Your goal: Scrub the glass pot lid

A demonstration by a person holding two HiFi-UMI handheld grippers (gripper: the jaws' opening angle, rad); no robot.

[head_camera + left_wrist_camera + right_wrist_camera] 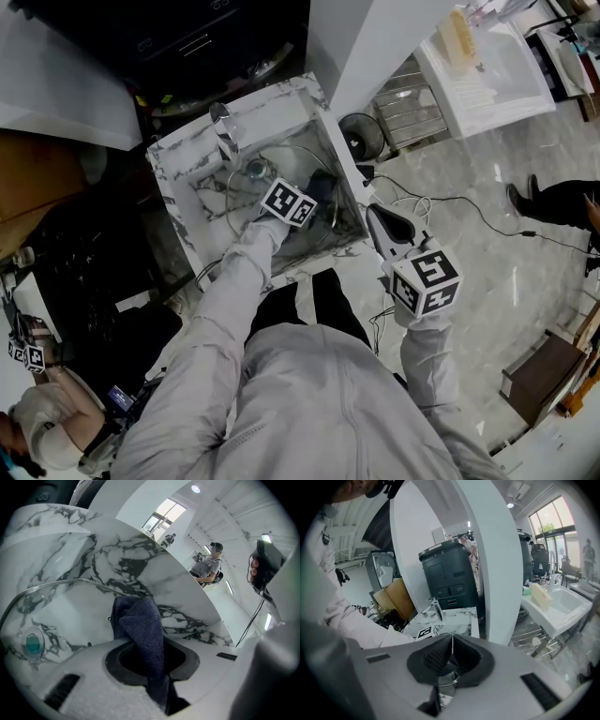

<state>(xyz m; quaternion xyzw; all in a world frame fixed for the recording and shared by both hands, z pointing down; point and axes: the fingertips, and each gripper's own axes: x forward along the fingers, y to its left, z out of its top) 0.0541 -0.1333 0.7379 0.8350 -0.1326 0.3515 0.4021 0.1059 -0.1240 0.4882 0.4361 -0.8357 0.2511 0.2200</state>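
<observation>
Cloth (pixel 140 630) of dark blue terry, bunched into a soft upright wad, is pinched between the jaws of the left gripper (pixel 150 663), which reaches down into a square sink (pixel 187 150) of white stone veined in grey. Clear and round, the lid (pixel 51 616) lies in the basin just beside the cloth, its thin rim arcing across the left gripper view and its knob (pixel 33 644) showing a teal centre. Whether cloth touches glass cannot be told. A chrome faucet (pixel 223 129) stands at the sink's far rim. Outside the basin, past its right edge and over polished grey floor (pixel 487 281), hangs the right gripper (pixel 384 220), ribbed black pads pressed together on nothing. Sink walls close in on the left gripper; the right gripper has open room around it.
</observation>
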